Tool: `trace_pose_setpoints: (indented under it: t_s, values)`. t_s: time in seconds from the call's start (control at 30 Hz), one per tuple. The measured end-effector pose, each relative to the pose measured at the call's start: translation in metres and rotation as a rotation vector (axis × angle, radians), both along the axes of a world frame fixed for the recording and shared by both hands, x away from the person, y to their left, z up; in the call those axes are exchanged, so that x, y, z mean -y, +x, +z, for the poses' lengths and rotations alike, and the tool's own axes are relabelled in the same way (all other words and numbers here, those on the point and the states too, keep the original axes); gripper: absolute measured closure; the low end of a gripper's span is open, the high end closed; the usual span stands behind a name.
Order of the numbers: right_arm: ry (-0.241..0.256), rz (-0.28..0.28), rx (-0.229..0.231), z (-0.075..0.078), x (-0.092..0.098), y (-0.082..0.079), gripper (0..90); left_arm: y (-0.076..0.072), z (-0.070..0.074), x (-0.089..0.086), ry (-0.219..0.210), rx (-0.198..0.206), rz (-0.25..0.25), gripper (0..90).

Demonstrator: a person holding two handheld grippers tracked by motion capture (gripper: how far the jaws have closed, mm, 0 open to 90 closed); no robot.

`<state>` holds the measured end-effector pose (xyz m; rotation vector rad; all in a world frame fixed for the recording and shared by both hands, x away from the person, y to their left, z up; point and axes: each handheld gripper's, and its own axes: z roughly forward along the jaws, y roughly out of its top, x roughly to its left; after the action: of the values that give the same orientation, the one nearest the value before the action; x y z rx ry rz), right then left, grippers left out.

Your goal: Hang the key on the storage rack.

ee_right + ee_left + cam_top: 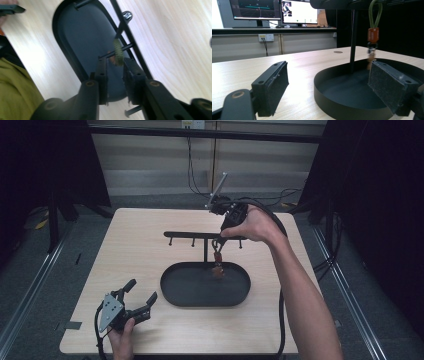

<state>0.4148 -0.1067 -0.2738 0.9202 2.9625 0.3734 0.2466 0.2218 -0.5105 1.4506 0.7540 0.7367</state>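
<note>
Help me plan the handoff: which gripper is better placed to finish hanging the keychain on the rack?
Right. The right gripper is up at the rack by the keychain's green loop; the left gripper rests open beside the tray.

Dim, dark-edged high view; motion-blurred right gripper view; glaring monitors.

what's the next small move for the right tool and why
Probably ease the right tool back off the green loop. The keychain seems to hang from the rack's peg above the tray, and the jaws look slightly parted around the loop.
</note>
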Motion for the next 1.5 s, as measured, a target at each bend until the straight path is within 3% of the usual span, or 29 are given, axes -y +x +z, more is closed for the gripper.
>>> trace_pose_setpoints:
  t_s: [0.2,0.33,0.53,0.57,0.63,0.7,0.77,0.83,0.87,0.9,1.03,1.1,1.2,1.33,1.4,1.43,1.5]
  values:
    - [0.022,-0.001,-0.016,-0.013,0.009,-0.007,70.3,0.000,0.000,0.000,-0.006,-0.007,-0.002,16.0]
    - [0.044,0.009,0.010,-0.014,0.013,-0.014,66.8,0.000,0.000,-0.001,0.010,0.000,-0.002,16.0]
    - [0.079,-0.001,0.068,-0.016,0.016,-0.033,60.3,0.000,0.000,0.000,0.001,0.000,-0.001,16.0]
    - [0.109,0.003,0.089,-0.017,0.018,-0.038,60.5,0.000,0.000,0.000,0.001,0.000,-0.001,16.0]
    - [0.121,-0.006,0.096,-0.017,0.018,-0.042,60.3,0.000,0.000,-0.001,0.007,0.000,-0.001,16.0]
    - [0.147,-0.004,0.134,-0.020,0.021,-0.048,61.2,0.000,0.000,-0.001,0.010,0.000,-0.002,16.0]
    - [0.139,-0.008,0.170,-0.026,0.022,-0.053,61.9,0.000,0.000,0.000,0.004,0.000,-0.001,16.0]
    - [0.158,-0.013,0.176,-0.031,0.023,-0.057,62.4,0.000,0.000,0.000,0.004,0.000,-0.001,16.0]
    - [0.189,-0.021,0.211,-0.035,0.024,-0.063,62.8,0.000,0.000,0.000,0.004,0.000,-0.001,16.0]
    - [0.189,-0.021,0.211,-0.035,0.024,-0.063,62.8,0.000,0.000,0.000,0.004,0.000,-0.001,16.0]
    - [0.278,-0.031,0.289,-0.043,0.031,-0.073,62.6,0.000,0.000,-0.001,0.010,0.000,-0.001,16.0]
    - [0.355,-0.037,0.304,-0.050,0.038,-0.081,60.8,0.000,0.000,-0.001,0.007,0.000,-0.001,16.0]
    - [0.366,-0.039,0.326,-0.056,0.040,-0.087,60.2,0.000,0.000,0.000,-0.002,0.001,-0.001,16.0]
    - [0.447,-0.054,0.384,-0.067,0.045,-0.100,59.4,0.000,0.000,-0.001,0.008,0.000,-0.001,16.1]
    - [0.448,-0.062,0.411,-0.071,0.045,-0.105,58.1,0.000,0.000,0.000,0.004,0.001,-0.002,16.0]
    - [0.514,-0.070,0.421,-0.077,0.048,-0.109,57.4,0.000,0.000,0.000,0.000,0.001,-0.001,16.0]
    - [0.524,-0.073,0.439,-0.081,0.049,-0.112,57.0,0.000,0.000,0.000,-0.001,0.001,-0.001,16.0]
